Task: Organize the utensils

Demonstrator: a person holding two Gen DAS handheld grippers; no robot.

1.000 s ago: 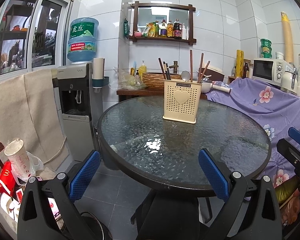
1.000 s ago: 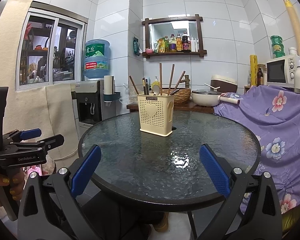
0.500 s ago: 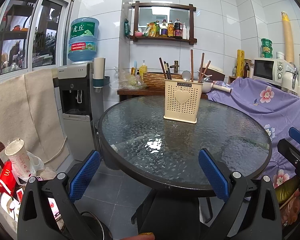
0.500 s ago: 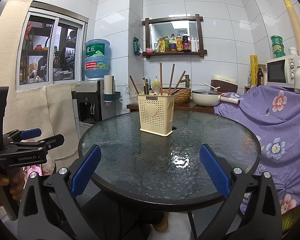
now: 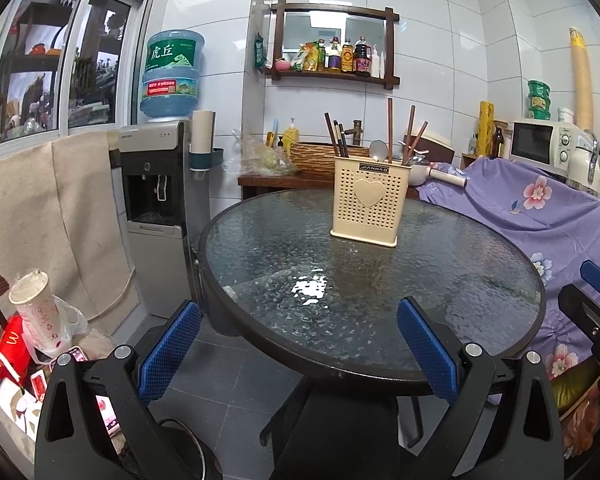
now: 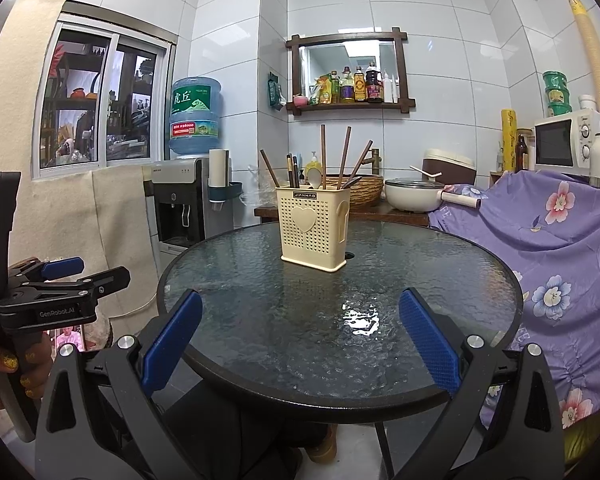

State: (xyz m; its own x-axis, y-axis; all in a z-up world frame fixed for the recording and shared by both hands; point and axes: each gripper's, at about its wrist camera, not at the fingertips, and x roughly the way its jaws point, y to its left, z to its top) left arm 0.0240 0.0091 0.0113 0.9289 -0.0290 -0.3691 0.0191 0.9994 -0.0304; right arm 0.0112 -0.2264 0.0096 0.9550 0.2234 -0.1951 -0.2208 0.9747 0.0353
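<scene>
spoon (image 5: 378,150) half hidden in holder (image 5: 369,201), bowl perhaps steel

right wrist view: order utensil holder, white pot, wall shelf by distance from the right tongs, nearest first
1. Utensil holder, mid-table, dead ahead of the open right tongs.
2. White pot, on the wooden counter behind the table, ahead-right.
3. Wall shelf, on the back wall, up high.

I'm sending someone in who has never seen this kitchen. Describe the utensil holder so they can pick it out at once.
Find the round glass-topped table in the middle of the room; the utensil holder is the only thing standing on it, toward the far side. It is a cream plastic box with perforated walls and a raised heart on the front, with dark chopsticks and a spoon sticking out of the top.
</scene>
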